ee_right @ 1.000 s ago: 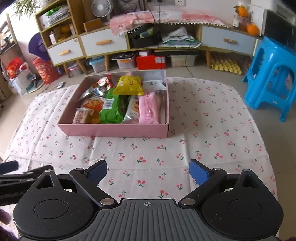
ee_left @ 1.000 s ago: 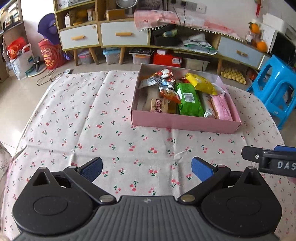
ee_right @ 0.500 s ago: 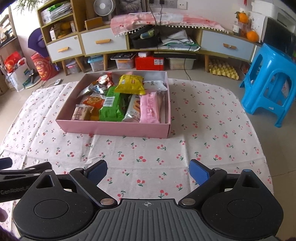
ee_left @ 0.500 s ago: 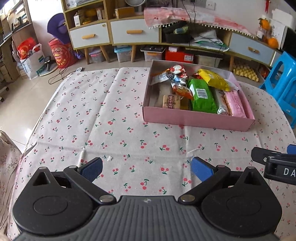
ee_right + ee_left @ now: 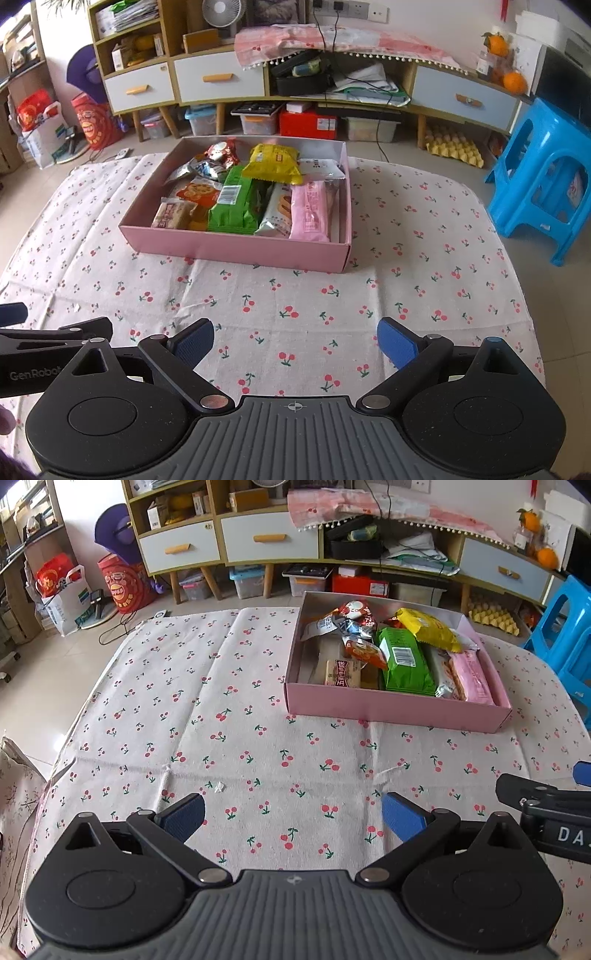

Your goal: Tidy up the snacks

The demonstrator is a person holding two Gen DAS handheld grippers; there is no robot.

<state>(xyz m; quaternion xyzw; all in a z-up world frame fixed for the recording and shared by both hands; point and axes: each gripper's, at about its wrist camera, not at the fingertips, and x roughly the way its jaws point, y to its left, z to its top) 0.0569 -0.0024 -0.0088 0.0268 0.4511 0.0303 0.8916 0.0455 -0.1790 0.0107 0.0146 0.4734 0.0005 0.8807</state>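
Observation:
A shallow pink box (image 5: 395,708) (image 5: 236,249) stands on the cherry-print tablecloth (image 5: 229,716) (image 5: 406,258). Inside it lie several snack packets: a green pack (image 5: 404,661) (image 5: 236,206), a yellow bag (image 5: 428,629) (image 5: 274,162), a pink bar (image 5: 472,675) (image 5: 309,210) and a red-and-white pack (image 5: 356,611) (image 5: 221,151). My left gripper (image 5: 293,818) hovers open and empty over the cloth, well short of the box and to its left. My right gripper (image 5: 295,341) is also open and empty, in front of the box.
A low cabinet (image 5: 221,79) with drawers and storage bins beneath runs behind the table. A blue plastic stool (image 5: 543,177) stands at the right. Bags (image 5: 62,594) sit on the floor at far left. A small white scrap (image 5: 220,786) lies on the cloth.
Both grippers have drawn back and risen from the box, which now looks farther away. Their jaws stay open; nothing was picked up.

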